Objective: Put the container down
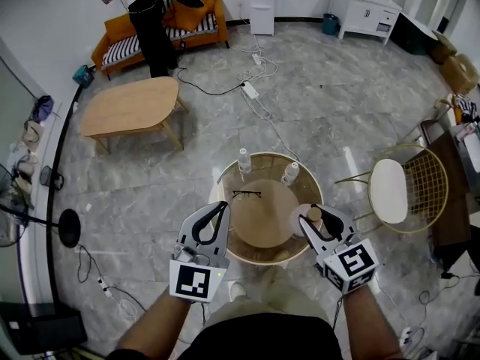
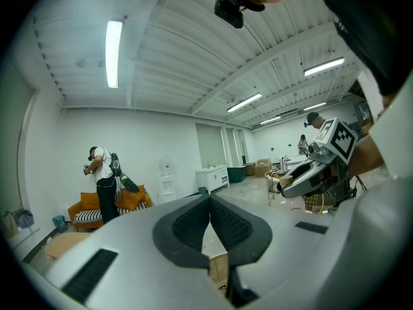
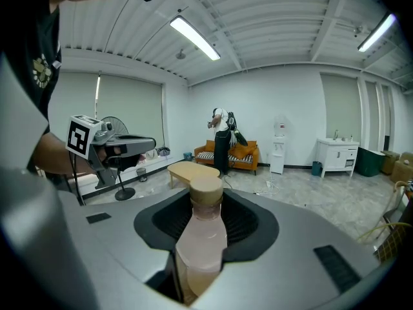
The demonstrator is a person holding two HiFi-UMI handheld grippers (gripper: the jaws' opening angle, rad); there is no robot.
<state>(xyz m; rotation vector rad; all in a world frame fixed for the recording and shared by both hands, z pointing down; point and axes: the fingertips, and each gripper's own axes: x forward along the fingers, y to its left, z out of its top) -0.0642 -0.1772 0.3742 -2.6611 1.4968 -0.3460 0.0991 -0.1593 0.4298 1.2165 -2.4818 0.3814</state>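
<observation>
Over the near right edge of the round glass-topped table (image 1: 264, 154): container gripped, not yet set down.
The right gripper (image 1: 312, 214) is clamped on the pale, tan-capped plastic bottle (image 3: 201, 237), cap uppermost. The left gripper (image 1: 222, 207) hangs at the table's near left edge, jaws pressed together on nothing. Best to lower straight onto bare glass, base flat before releasing. Two clear plastic bottles (image 1: 244, 160) at the table's far side and black-framed spectacles (image 1: 247, 194) left of its middle look clear of the drop.
</observation>
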